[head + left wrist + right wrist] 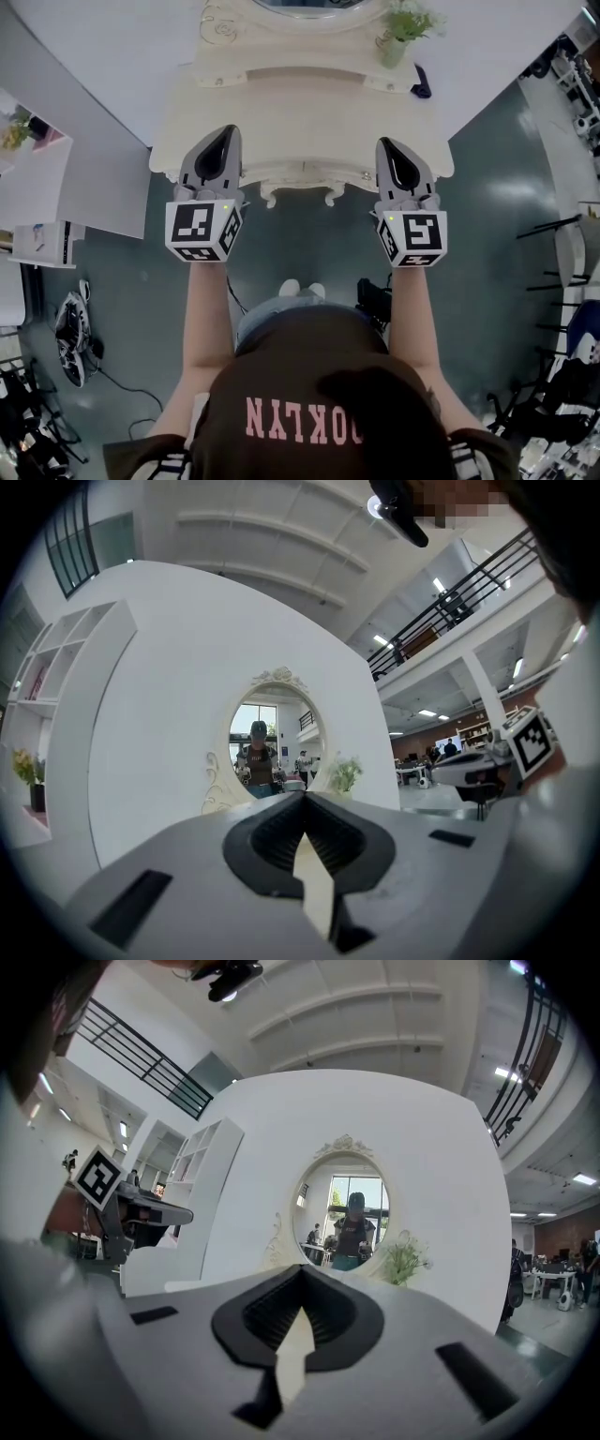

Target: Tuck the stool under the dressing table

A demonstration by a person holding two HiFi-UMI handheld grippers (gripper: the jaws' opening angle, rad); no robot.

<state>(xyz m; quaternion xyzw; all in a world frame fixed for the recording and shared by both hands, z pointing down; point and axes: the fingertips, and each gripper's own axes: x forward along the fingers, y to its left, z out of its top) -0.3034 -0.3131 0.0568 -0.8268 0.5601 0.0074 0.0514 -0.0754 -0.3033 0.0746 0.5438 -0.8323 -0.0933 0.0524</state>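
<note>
The cream dressing table [300,103] stands straight ahead against a white curved panel. Its round mirror [267,733] [349,1208] reflects the person holding the grippers. No stool shows in any view. My left gripper [227,133] [302,799] is held level over the table's front left edge, with its jaws shut and nothing between them. My right gripper [388,142] [302,1274] is level over the front right edge, also shut and empty. Each gripper appears in the other's view, off to the side.
A potted plant [401,28] [345,772] [405,1258] and a dark item [422,82] sit at the table's back right. A white shelf unit [56,187] stands to the left. Black stands [562,281] crowd the right, and cables and gear [70,337] lie on the floor at left.
</note>
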